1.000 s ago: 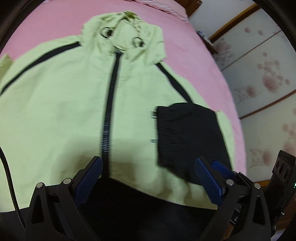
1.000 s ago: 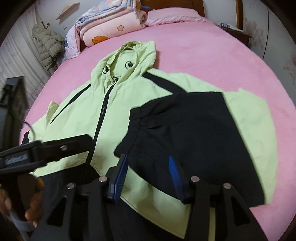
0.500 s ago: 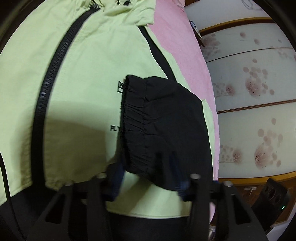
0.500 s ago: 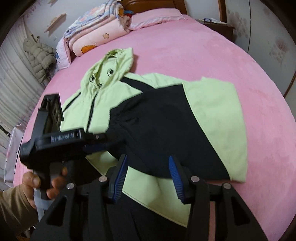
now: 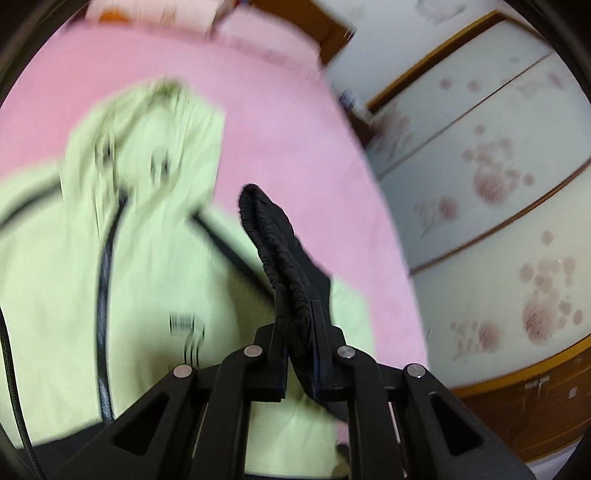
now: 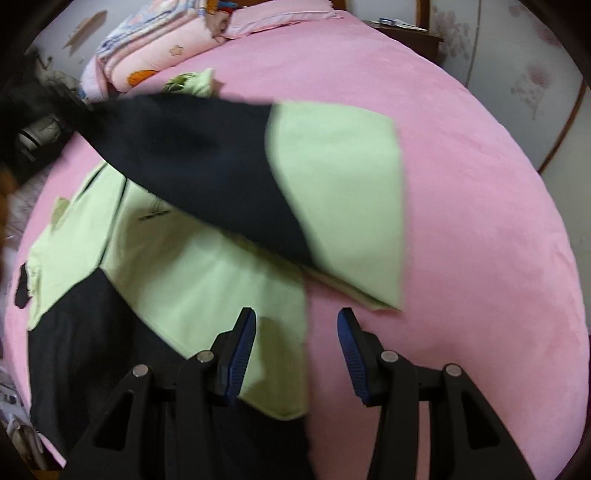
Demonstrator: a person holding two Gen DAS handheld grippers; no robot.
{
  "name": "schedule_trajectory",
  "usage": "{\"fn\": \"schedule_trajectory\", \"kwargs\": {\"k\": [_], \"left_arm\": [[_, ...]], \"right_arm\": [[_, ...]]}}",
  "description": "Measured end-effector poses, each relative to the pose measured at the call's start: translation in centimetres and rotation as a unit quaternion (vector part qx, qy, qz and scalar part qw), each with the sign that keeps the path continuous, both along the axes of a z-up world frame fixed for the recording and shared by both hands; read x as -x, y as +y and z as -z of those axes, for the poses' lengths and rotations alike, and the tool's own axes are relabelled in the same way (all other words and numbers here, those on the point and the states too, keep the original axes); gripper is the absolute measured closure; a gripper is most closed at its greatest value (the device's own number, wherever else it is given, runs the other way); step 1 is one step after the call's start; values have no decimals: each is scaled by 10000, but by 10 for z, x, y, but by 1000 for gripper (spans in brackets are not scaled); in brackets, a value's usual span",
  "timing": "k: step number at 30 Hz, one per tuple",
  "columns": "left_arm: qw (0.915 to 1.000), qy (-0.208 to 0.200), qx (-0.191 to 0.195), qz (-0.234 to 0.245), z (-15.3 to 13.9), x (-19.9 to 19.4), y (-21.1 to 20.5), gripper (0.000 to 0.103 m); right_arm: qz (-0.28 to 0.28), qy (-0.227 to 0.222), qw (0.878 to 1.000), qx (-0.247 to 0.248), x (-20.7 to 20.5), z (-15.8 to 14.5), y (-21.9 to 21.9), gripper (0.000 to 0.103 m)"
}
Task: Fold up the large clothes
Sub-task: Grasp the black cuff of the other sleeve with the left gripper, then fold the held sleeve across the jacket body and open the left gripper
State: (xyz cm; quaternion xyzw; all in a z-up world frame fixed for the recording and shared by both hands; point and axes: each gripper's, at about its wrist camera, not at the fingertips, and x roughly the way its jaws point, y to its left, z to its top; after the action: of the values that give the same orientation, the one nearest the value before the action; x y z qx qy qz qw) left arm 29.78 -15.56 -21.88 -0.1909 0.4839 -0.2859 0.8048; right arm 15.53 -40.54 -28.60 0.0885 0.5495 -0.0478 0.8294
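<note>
left tool [image 5: 300, 334] is clamped on the jacket [image 6: 207, 280] cuff [image 5: 275, 240], right tool [image 6: 295, 343] hangs released, so I'd lay that sleeve [image 6: 229, 177] flat across the chest, away from the bed [image 6: 480, 184] edge

The left claw [image 5: 300, 334] has clamped the black cuff [image 5: 275, 251], lifting the sleeve [image 6: 236, 177].

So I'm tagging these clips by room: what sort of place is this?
Most likely a bedroom. The jacket lies on a pink bed, folded quilts are stacked at its head, and a wooden nightstand stands beside it.

Left gripper [image 5: 300, 332] clamped, right gripper [image 6: 296, 347] agape.
</note>
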Motion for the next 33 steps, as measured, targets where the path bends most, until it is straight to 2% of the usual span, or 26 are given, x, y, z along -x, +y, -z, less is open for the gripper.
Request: {"fn": "schedule_trajectory", "kwargs": {"k": [3, 6, 10, 12, 13, 14, 15, 18, 21, 24, 28, 32, 33], "left_arm": [[9971, -662, -32, -369, -42, -2, 25, 96], [9928, -989, -215, -637, -57, 1, 58, 96], [9911, -877, -387, -927, -48, 3, 91, 96], [9903, -784, -465, -1049, -40, 2, 101, 96], [9899, -771, -483, -1091, -38, 0, 107, 96], [9893, -772, -501, -1135, -36, -1, 110, 96], [9886, -784, -522, -1177, -36, -4, 114, 96], [9867, -930, -521, -1229, -36, -3, 123, 96], [9813, -1262, -615, -1318, -38, -2, 139, 96], [9780, -1200, -748, -1532, -23, -5, 162, 96], [9737, -830, -1125, -1799, 16, -5, 192, 96], [9699, -168, -1620, -1811, 80, -5, 211, 96], [9693, -18, -1667, -1805, 93, -5, 214, 96]], "right_arm": [[80, -103, 9999, 66, -5, 1, -4, 57], [73, -309, 9994, 104, -19, 0, 0, 57], [-19, -577, 9981, 199, -50, 1, 11, 57], [5, -627, 9965, 544, -62, 3, 16, 58], [27, -598, 9952, 780, -68, 5, 18, 64], [26, -602, 9937, 941, -73, 6, 20, 93], [8, -606, 9934, 971, -77, 5, 20, 99], [25, -803, 9896, 1194, -80, -10, 22, 100], [-241, -920, 9826, 1594, -83, -24, 32, 99], [-611, -816, 9736, 2042, -80, -23, 51, 97], [-1015, -630, 9689, 2167, -71, -6, 72, 80], [-1154, -398, 9615, 2463, -65, 15, 85, 64], [-1164, -324, 9598, 2534, -67, 21, 87, 62]]}}
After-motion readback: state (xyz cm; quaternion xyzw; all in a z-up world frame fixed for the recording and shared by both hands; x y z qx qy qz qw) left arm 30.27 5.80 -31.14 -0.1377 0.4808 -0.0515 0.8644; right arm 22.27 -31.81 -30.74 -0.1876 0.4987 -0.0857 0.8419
